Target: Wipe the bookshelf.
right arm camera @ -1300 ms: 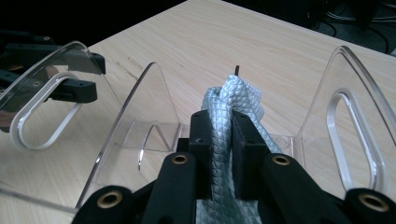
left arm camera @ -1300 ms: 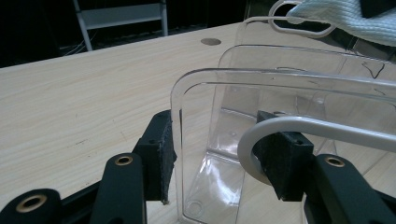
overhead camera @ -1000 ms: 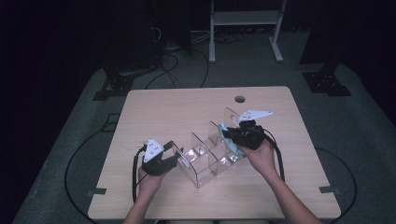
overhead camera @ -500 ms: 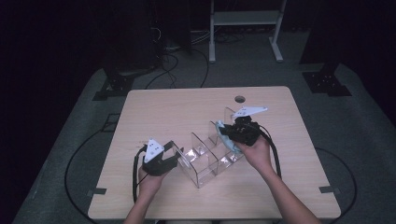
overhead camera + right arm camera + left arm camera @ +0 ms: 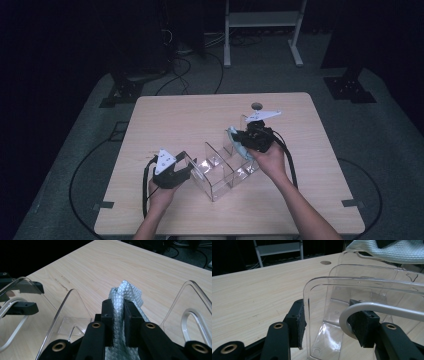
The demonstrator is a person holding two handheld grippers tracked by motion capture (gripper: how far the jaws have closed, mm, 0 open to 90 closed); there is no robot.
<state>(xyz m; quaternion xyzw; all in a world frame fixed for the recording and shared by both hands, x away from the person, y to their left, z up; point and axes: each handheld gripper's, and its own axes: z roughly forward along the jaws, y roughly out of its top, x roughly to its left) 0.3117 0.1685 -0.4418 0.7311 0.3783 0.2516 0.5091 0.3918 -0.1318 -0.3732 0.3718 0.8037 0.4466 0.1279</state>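
Observation:
A clear plastic organizer point(image 5: 220, 172) with upright dividers lies on the wooden table point(image 5: 200, 115). My left gripper point(image 5: 188, 168) clamps the organizer's near end. In the left gripper view its pads point(image 5: 298, 322) stand on either side of the clear end wall point(image 5: 362, 290) and a white handle loop point(image 5: 382, 308). My right gripper point(image 5: 239, 142) is shut on a pale blue knitted cloth point(image 5: 245, 152) and holds it over the organizer's far end. The cloth point(image 5: 126, 293) bulges out between the right gripper's point(image 5: 117, 312) pads. The same cloth point(image 5: 392, 251) hangs beyond the left gripper point(image 5: 329, 325).
A round hole point(image 5: 257, 106) sits in the table near its far edge. Behind the table stands a white frame point(image 5: 260, 20) on the grey floor, with cables point(image 5: 190, 65) running across it. Bare tabletop spreads to the left of and beyond the organizer.
My right gripper has shifted slightly to the left with the cloth in it. The left gripper and the organizer have stayed put.

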